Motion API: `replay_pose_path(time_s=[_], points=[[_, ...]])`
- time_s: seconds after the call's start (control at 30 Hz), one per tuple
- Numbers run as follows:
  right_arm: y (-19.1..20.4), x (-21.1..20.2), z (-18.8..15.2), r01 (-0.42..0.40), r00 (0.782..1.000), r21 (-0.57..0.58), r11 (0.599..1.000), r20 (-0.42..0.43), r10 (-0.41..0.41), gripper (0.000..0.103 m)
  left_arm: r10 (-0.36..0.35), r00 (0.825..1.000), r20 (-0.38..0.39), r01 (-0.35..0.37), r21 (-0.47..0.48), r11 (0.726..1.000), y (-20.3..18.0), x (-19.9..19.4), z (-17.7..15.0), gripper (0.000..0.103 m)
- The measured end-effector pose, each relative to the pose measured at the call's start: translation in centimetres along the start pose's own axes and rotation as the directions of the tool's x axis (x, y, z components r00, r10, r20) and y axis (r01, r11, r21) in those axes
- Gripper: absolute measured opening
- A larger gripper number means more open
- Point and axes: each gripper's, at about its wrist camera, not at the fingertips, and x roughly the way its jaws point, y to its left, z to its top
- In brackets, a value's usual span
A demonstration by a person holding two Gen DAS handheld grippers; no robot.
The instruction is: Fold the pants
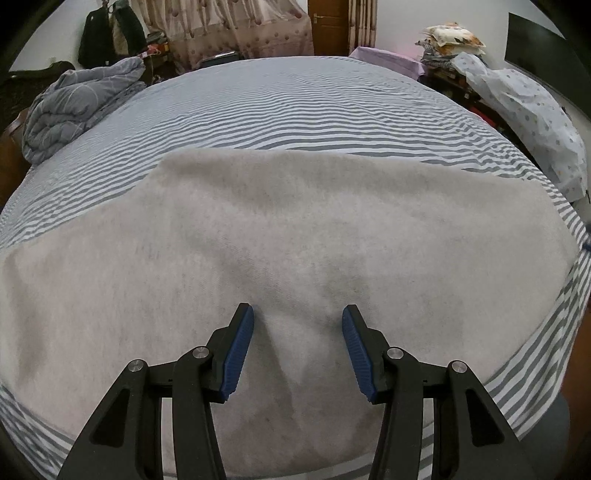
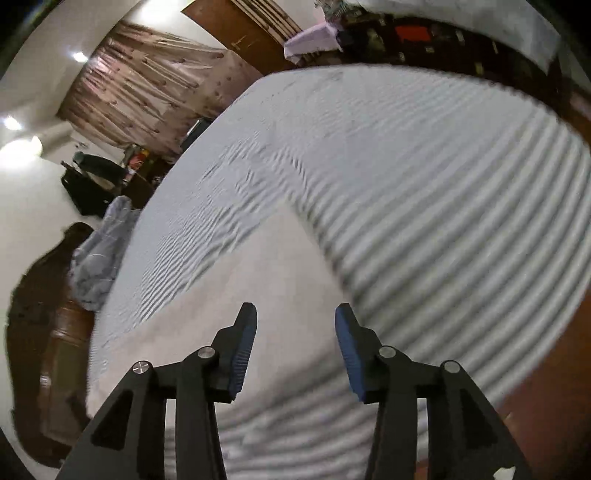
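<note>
While the pale grey pants (image 1: 280,236) lay spread flat across the near part of the bed (image 1: 295,99), you held your left hand-held gripper (image 1: 297,354) just above the cloth, its blue-padded fingers (image 1: 240,354) standing apart with nothing between them. A soft crease ran up the fabric in the gap between the two pads. The garment covered the striped blue-and-white sheet from the near edge toward the middle, its far edge slanting across the stripes.

Your right hand-held gripper (image 2: 295,350) was tilted hard to one side, so the whole room leaned in its view, and its fingers (image 2: 242,354) were likewise spread, gripping nothing. Beneath it the pants (image 2: 258,295) met the striped sheet (image 2: 461,221), though the picture was blurred and whether the tips touched the fabric could not be told.

A rumpled grey quilt (image 1: 70,107) sat at the bed's far left corner. Patterned curtains (image 1: 236,26) hung behind the bed beside a brown wooden door (image 1: 328,22), dark clothing (image 1: 107,33) hung at the far left, and a dotted cloth bundle (image 1: 532,110) with stacked pillows (image 1: 450,37) stood along the right side.
</note>
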Motion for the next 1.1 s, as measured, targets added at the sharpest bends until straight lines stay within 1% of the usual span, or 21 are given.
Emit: replay_pose_path(time_s=[0.03,0.13,0.23,0.3,0.4,0.53,0.63,0.7,0.77,0.83,0.87,0.9,0.97,1.0,1.03,1.07,1.1], points=[[-0.4,0.3,-1.3,-0.041,0.999,0.028,0.999,-0.029,0.042,0.043,-0.006,1.0,-0.001,0.006,0.0,1.0,0.1,-0.2,-0.1,0.051],[-0.5,1.9,-3.5,-0.119,0.989,0.076,0.99,-0.077,0.125,0.043,-0.016,1.0,0.005,0.016,0.021,1.0,-0.6,-0.9,-0.2,0.051],[0.9,3.9,-5.4,-0.19,0.972,0.08,0.978,-0.124,0.199,0.043,-0.026,1.0,0.017,0.025,0.058,0.998,-1.8,-1.4,-0.3,0.051],[2.2,5.4,-6.3,-0.243,0.955,0.087,0.966,-0.152,0.254,0.043,-0.029,0.999,0.021,0.027,0.078,0.997,-2.5,-1.5,-0.3,0.051],[3.5,7.3,-6.8,-0.271,0.942,0.082,0.959,-0.181,0.282,0.05,-0.029,1.0,0.008,0.028,0.088,0.996,-3.0,-1.1,-0.5,0.051],[3.7,9.2,-7.0,-0.276,0.938,0.096,0.956,-0.192,0.29,0.051,-0.028,1.0,-0.003,0.028,0.084,0.996,-2.8,-0.7,-0.8,0.051],[2.7,9.5,-6.0,-0.298,0.938,0.132,0.945,-0.144,0.316,0.047,-0.03,1.0,-0.007,0.031,0.08,0.996,-2.7,-0.6,-1.0,0.051],[1.6,9.6,-4.7,-0.3,0.943,0.16,0.94,-0.1,0.318,0.041,-0.029,1.0,-0.007,0.029,0.082,0.996,-2.8,-0.6,-1.0,0.051],[0.5,9.7,-3.4,-0.31,0.943,0.189,0.932,-0.068,0.327,0.033,-0.029,1.0,-0.006,0.029,0.085,0.996,-2.7,-0.5,-1.1,0.052],[-0.5,9.3,-2.3,-0.282,0.956,0.204,0.938,-0.019,0.292,0.032,-0.03,1.0,-0.006,0.03,0.084,0.996,-2.7,-0.5,-1.1,0.052],[-1.3,9.1,-1.6,-0.278,0.959,0.216,0.936,0.012,0.282,0.032,-0.031,1.0,-0.006,0.031,0.083,0.996,-2.7,-0.5,-1.1,0.052],[-2.1,9.1,-0.9,-0.271,0.962,0.233,0.934,0.027,0.273,0.032,-0.031,0.999,-0.006,0.032,0.083,0.996,-2.7,-0.4,-1.1,0.053],[-3.2,9.3,0.3,-0.283,0.958,0.262,0.922,0.038,0.284,0.026,-0.03,1.0,-0.005,0.03,0.084,0.996,-2.7,-0.4,-1.2,0.053],[-3.4,9.2,0.8,-0.274,0.961,0.268,0.924,0.049,0.271,0.025,-0.03,1.0,-0.003,0.03,0.083,0.996,-2.7,-0.4,-1.2,0.053],[-3.3,9.2,1.4,-0.253,0.967,0.256,0.933,0.051,0.248,0.023,-0.031,1.0,-0.003,0.031,0.083,0.996,-2.6,-0.3,-1.2,0.053],[-3.4,9.1,1.6,-0.247,0.969,0.248,0.937,0.05,0.242,0.02,-0.033,0.999,-0.003,0.033,0.083,0.996,-2.5,-0.2,-1.2,0.054],[-3.2,9.1,2.0,-0.241,0.971,0.24,0.941,0.045,0.237,0.018,-0.034,0.999,-0.004,0.034,0.084,0.996,-2.5,-0.3,-1.2,0.054]])
